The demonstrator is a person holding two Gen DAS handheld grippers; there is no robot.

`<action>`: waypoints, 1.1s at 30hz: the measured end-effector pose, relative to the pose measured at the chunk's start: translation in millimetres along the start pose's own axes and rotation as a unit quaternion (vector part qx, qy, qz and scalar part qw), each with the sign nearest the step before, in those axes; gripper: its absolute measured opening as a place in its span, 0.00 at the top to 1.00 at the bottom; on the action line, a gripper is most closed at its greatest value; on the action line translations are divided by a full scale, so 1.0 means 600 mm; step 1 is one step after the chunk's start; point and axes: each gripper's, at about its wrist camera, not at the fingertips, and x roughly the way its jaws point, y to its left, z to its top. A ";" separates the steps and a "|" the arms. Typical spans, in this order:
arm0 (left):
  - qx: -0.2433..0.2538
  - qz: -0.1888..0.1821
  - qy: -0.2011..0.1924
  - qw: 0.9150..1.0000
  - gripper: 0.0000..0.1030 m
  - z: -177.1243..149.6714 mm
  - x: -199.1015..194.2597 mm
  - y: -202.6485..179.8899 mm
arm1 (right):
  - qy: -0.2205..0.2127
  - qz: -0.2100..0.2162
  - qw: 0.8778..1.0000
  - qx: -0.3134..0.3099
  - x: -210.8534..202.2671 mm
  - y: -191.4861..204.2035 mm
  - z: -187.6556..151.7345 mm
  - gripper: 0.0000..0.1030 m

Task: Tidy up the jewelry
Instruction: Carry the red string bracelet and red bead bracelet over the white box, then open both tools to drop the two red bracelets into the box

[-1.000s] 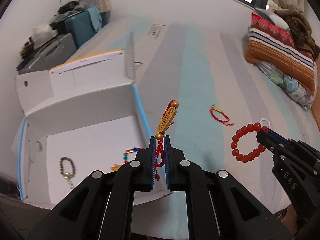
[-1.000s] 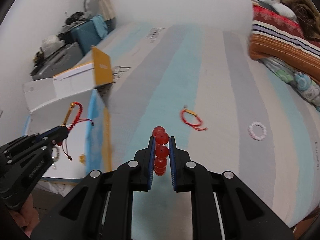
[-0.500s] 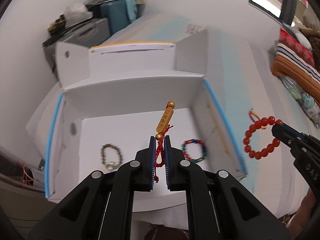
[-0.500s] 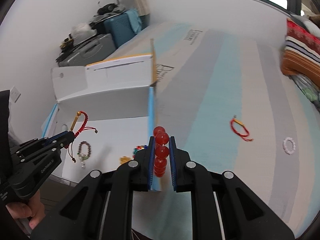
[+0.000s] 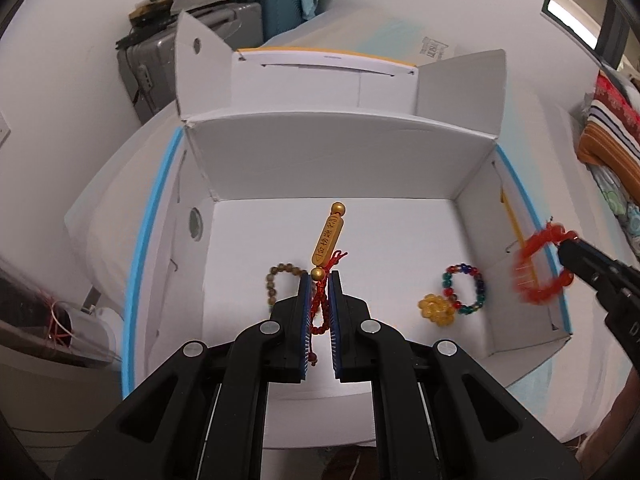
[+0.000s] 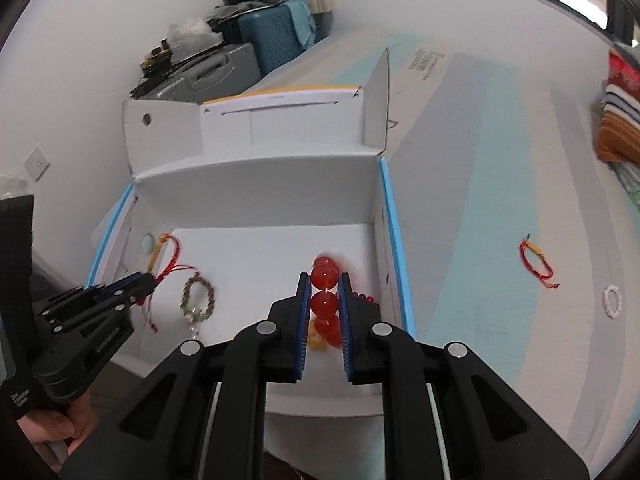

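My left gripper is shut on a red cord bracelet with a gold tube charm and holds it over the open white box. My right gripper is shut on a red bead bracelet, also over the box near its right wall; it looks blurred in the left wrist view. On the box floor lie a brown bead bracelet, a multicoloured bead bracelet and a yellow bead cluster.
On the striped bed right of the box lie a red cord bracelet and a white bead bracelet. Suitcases stand behind the box. Folded blankets lie at the far right. The box's blue-edged walls stand upright.
Both grippers have moved left from over the bed to over the open box, each still holding its bracelet. The red bead bracelet is swinging.
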 end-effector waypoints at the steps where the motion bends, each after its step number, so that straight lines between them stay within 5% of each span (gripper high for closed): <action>1: -0.002 0.001 0.001 1.000 0.92 0.001 0.002 0.005 | 0.006 0.007 1.000 -0.002 0.003 -0.001 0.000 0.88; 16: -0.019 0.016 0.027 0.999 0.89 -0.004 0.052 0.046 | 0.070 0.016 0.997 -0.012 0.093 0.050 -0.022 0.87; 18: -0.019 0.027 0.025 0.999 0.88 -0.005 0.052 0.049 | 0.073 0.017 0.997 -0.008 0.094 0.050 -0.023 0.79; 21: -0.019 0.024 0.019 0.999 0.71 -0.005 0.046 0.049 | 0.058 0.016 0.998 -0.004 0.077 0.044 -0.022 0.49; 23: -0.021 0.029 0.008 0.999 0.60 -0.005 0.039 0.049 | 0.055 0.023 0.998 -0.004 0.068 0.041 -0.020 0.46; 27: -0.017 0.028 -0.014 0.999 0.35 -0.003 0.023 0.036 | 0.033 0.020 0.999 0.005 0.039 0.018 -0.017 0.23; 31: 0.000 0.028 -0.036 0.999 0.12 -0.002 0.004 0.004 | 0.017 0.006 1.000 0.011 0.014 -0.016 -0.018 0.15; 33: 0.005 0.026 -0.044 0.999 0.09 0.000 -0.004 -0.017 | 0.010 -0.006 1.000 0.017 0.001 -0.040 -0.020 0.11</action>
